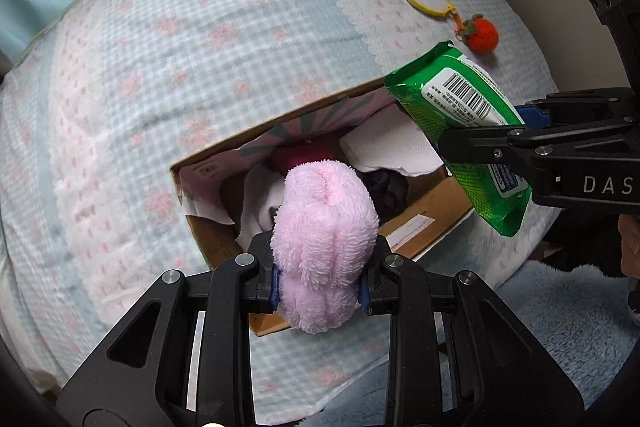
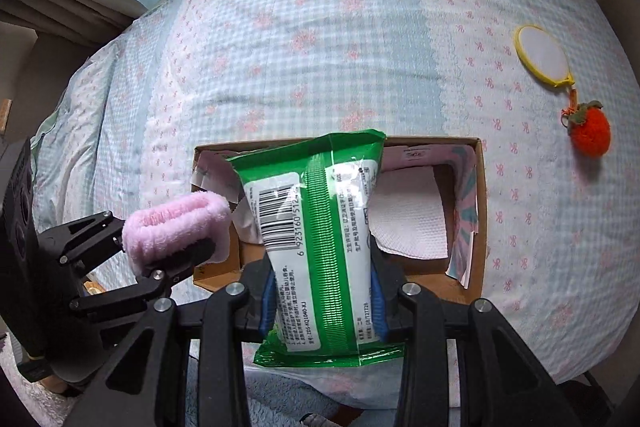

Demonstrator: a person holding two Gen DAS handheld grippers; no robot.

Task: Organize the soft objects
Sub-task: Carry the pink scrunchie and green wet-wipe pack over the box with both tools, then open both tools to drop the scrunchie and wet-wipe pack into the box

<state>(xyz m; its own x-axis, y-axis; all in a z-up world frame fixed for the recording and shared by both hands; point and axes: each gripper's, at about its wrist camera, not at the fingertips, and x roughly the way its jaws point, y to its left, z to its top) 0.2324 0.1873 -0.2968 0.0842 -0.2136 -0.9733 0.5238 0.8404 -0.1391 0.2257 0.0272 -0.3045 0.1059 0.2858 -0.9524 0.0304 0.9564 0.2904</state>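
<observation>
I see the open cardboard box (image 2: 478,211) lying on the checked bedspread (image 2: 320,47), white tissue and dark cloth inside. Over it, my right gripper (image 2: 323,301) clamps a glossy green wipes pack (image 2: 320,247), barcode side up. My left gripper (image 1: 320,291) squeezes a fluffy pink rolled cloth (image 1: 324,239) above the box.

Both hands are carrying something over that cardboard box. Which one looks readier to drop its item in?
Probably the left: its pink fluffy roll hangs over the cardboard box, while the right's green packet reaches past its edge.
</observation>
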